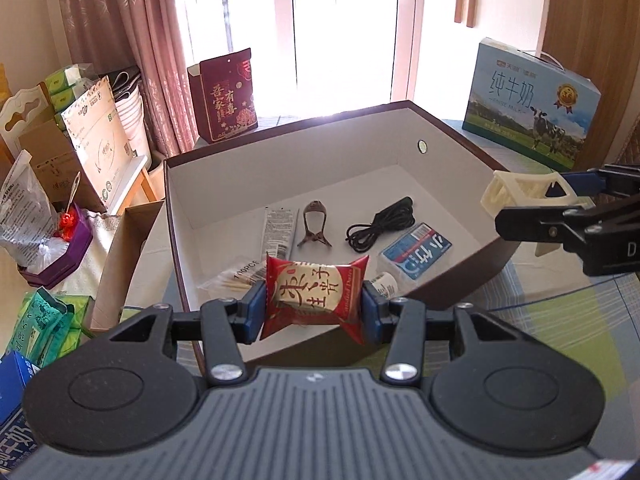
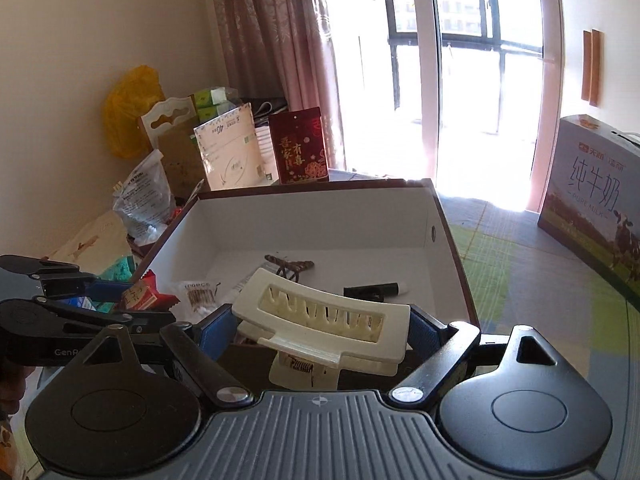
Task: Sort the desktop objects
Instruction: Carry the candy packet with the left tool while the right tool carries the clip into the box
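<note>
2 handheld grippers hover at the near edge of an open white-lined box (image 1: 280, 168). The left gripper (image 1: 314, 304) pinches a red snack packet (image 1: 316, 294) between its blue pads, just above the box's near wall. The right gripper (image 2: 322, 330) clamps a cream hair claw clip (image 2: 324, 316) — held over the box's near right corner. Inside the box lie a brown hair clip (image 1: 315, 224), a coiled black cable (image 1: 380, 224), a blue-and-white packet (image 1: 416, 250) and cotton swabs (image 1: 232, 280).
</note>
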The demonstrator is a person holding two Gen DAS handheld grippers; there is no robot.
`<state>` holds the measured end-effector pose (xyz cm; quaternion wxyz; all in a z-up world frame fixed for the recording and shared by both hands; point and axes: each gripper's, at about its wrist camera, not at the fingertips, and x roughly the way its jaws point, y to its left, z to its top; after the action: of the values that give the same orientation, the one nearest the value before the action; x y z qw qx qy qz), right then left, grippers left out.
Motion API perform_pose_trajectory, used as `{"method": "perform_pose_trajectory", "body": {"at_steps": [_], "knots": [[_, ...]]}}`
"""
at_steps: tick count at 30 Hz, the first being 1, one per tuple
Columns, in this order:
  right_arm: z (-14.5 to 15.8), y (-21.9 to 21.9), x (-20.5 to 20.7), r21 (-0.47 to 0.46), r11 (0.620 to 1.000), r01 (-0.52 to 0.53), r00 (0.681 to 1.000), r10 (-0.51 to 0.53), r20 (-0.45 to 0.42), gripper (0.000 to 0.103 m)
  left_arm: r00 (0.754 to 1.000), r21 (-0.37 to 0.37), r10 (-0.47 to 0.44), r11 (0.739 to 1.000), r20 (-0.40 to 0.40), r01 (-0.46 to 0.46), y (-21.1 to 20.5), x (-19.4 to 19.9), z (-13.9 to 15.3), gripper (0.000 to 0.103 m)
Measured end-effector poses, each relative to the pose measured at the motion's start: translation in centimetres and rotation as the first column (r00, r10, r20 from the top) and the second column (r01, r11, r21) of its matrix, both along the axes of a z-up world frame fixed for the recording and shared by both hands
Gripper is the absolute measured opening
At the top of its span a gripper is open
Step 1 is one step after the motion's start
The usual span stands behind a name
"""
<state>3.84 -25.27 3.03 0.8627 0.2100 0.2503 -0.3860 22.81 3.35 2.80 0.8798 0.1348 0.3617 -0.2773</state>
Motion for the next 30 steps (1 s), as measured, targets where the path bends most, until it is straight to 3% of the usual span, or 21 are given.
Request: {"method": "perform_pose_trajectory", "body": {"at_steps": [17, 24, 30], "knots": [[-0.5, -5.8, 2.7, 0.002, 0.999, -0.05, 0.998, 0.05, 0.024, 0.086, 1.0, 0.034, 0.023, 0.999, -0.005, -0.023, -1.8, 6.5, -0.2, 0.044], [-1.3, -10.6, 5.1, 0.02, 0.998, -0.06, 0.998, 0.06, -0.028, 0.086, 0.999, 0.062, 0.049, 0.997, -0.024, -0.047, -3.0, 10.6, -1.0, 0.046], [-3.5, -14.6, 8.1, 0.075, 0.996, -0.054, 0.99, 0.063, -0.124, 0.086, 0.994, 0.148, 0.096, 0.985, -0.06, -0.086, -4.4, 14.5, -2.9, 0.047]]}}
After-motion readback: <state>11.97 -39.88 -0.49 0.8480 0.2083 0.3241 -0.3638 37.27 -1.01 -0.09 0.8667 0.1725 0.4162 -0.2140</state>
